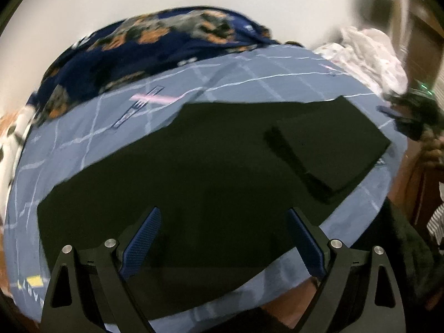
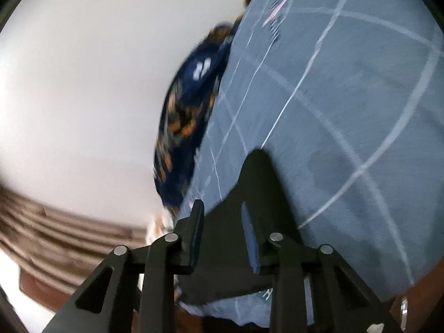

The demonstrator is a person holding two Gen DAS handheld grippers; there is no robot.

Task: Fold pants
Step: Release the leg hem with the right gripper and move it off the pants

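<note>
Left wrist view: your left claw [image 1: 223,238] hangs spread wide above the near part of the black pants [image 1: 194,180], blue pads apart, nothing between them and no cloth touched.

The pants lie flat on the bed [image 1: 83,149], on a blue sheet with thin white grid lines. They run from near left to far right. At the far right end one part [image 1: 333,149] is folded back on top of the rest, its edges square.

Far side of the bed: a dark blue blanket with orange patches [image 1: 133,44], bunched along the wall. Far right: a heap of white cloth [image 1: 371,52].

Your right claw [image 1: 410,116] shows at the right edge of this view, blurred, just beyond the folded end.

Right wrist view: heavily blurred. Your right claw [image 2: 222,230] has its fingers drawn fairly close, with a gap left between them. A fold of the black pants [image 2: 258,177] sits in that gap and peaks just beyond the tips. You cannot tell from here whether the pads are pressing the cloth. The blue sheet [image 2: 347,97] fills the right; the blanket [image 2: 188,111] lies along its left edge.
</note>
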